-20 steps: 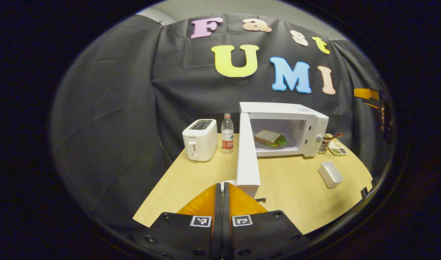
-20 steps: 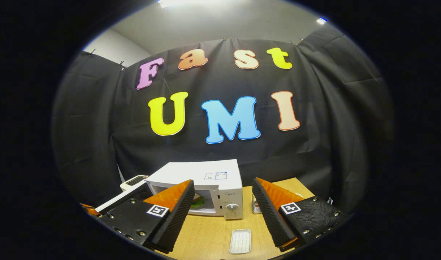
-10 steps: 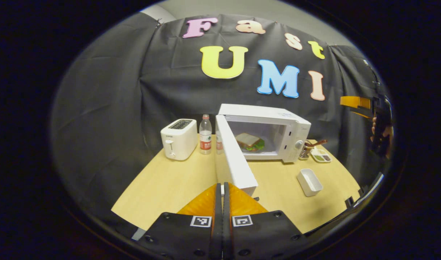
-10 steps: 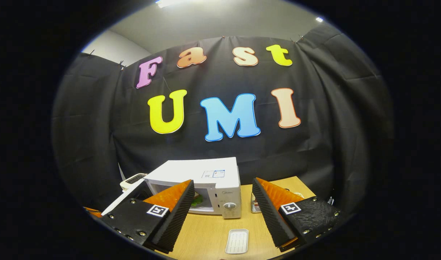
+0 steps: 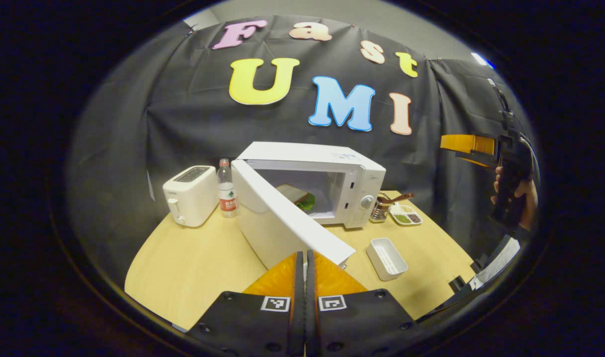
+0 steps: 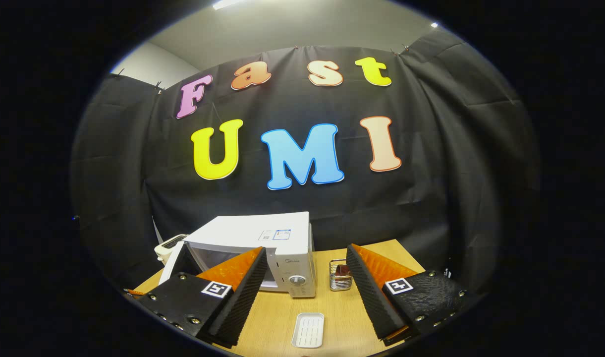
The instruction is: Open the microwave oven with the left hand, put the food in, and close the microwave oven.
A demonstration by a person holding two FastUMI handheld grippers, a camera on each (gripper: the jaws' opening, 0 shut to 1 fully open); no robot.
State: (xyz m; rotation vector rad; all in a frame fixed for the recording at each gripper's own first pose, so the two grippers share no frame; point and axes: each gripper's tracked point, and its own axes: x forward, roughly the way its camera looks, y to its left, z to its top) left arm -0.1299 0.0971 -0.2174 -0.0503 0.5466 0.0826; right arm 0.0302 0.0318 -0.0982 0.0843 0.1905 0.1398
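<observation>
A white microwave [image 5: 327, 163] stands at the back of the wooden table, and its door [image 5: 282, 218] is swung partly toward the opening. A sandwich with green lettuce [image 5: 298, 197] lies inside, half hidden by the door. My left gripper [image 5: 304, 258] is shut with nothing between its fingers, its tips right at the door's outer edge. My right gripper [image 6: 307, 263] hangs open and empty well in front of the microwave [image 6: 262, 238]. In the left gripper view that right gripper [image 5: 468, 148] appears far right, held up by a hand [image 5: 522, 191].
A white toaster [image 5: 189, 194] and a water bottle [image 5: 226, 188] stand left of the microwave. To its right are a small metal holder [image 5: 380, 210] and a dish of condiments [image 5: 406, 216]. An empty white tray [image 5: 386, 257] lies on the table [image 5: 183, 267].
The microwave door has swung from wide open to partly closed as my shut left gripper moved right against its edge. The right gripper has stayed open and barely moved.
</observation>
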